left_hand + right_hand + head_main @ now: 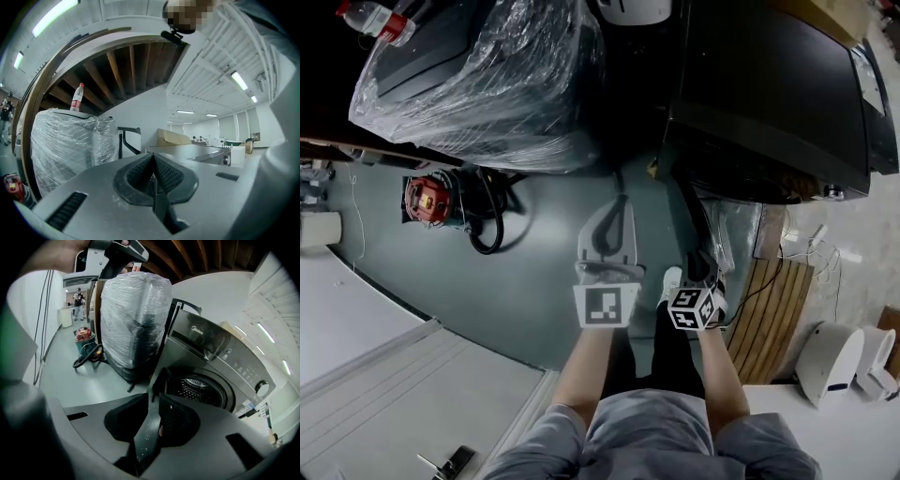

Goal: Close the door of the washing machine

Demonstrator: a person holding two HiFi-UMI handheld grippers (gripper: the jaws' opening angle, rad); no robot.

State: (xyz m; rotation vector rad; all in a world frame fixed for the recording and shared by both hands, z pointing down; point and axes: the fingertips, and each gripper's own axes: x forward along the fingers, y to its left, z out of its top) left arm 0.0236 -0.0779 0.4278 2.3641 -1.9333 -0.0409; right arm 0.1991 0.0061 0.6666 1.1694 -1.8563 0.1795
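Note:
The dark washing machine (769, 94) stands at the upper right of the head view; the right gripper view shows its front (211, 352) and its open drum (199, 390). Its door (689, 220) hangs open, seen edge-on (161, 378). My right gripper (698, 262) points down at that door edge. A narrow gap shows between its pads (154, 397), and the door's edge rises just past the tips. My left gripper (614, 202) is held level to the left of the door. It is shut (153, 173) with nothing in it.
A plastic-wrapped appliance (478, 75) with a bottle (380, 21) on top stands left of the washer. A red machine with a black hose (427, 199) sits on the floor beside it. A wooden pallet (773, 309) and white containers (830, 361) lie at the right.

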